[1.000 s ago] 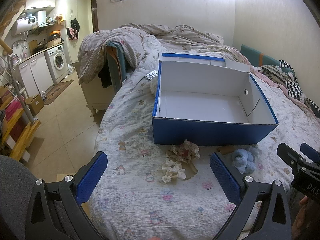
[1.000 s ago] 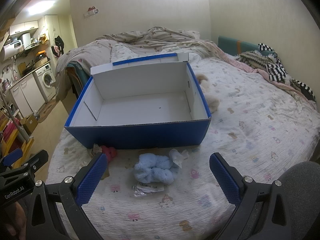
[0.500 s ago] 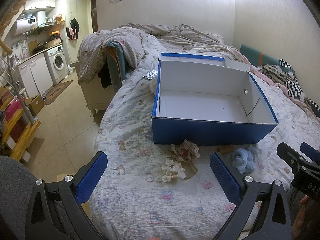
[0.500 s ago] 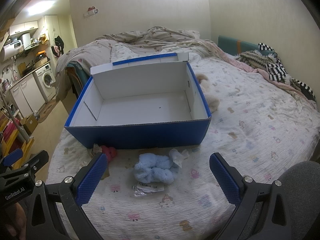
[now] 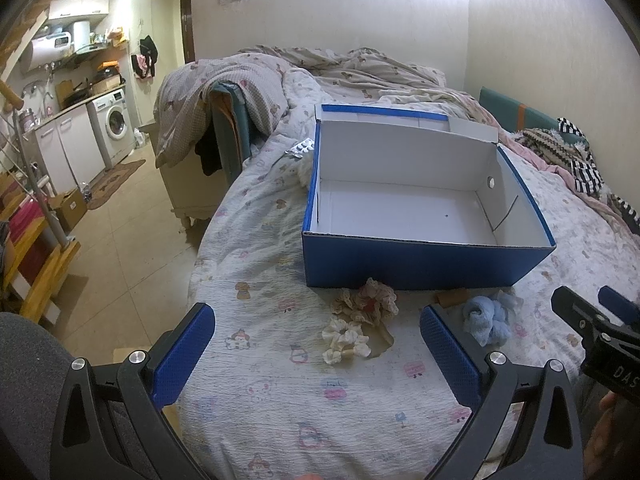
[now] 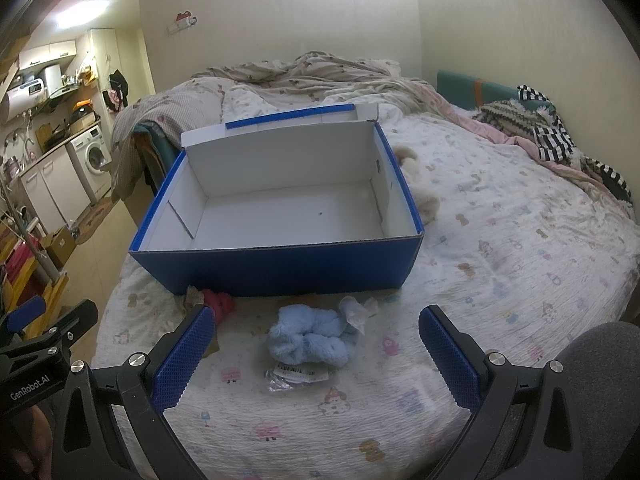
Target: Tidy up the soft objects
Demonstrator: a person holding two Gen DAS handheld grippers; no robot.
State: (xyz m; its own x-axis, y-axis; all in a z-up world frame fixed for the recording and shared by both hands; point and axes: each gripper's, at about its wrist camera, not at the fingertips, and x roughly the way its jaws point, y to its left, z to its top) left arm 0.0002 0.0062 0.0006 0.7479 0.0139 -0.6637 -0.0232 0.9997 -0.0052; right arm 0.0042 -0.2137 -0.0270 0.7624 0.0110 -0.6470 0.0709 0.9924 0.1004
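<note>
Although the left gripper's (image 5: 318, 340) view shows cream lace scrunchies (image 5: 362, 322) whole on the bedsheet (image 5: 260, 248), the right gripper's (image 6: 316, 340) view hides them behind its left finger (image 6: 184, 360), showing only a red scrap. Only the right view shows the barcode tag (image 6: 296, 374) beside the fluffy pale-blue scrunchie (image 6: 310, 338), which lies just before the open blue cardboard box (image 6: 280, 270). Both grippers hang spread wide, grasping nothing.

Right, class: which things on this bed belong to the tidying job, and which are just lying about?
Belong to the job:
blue box
light blue scrunchie
cream scrunchie
lace scrunchie

Just lying about:
rumpled duvet
striped clothes
barcode wrapper
</note>
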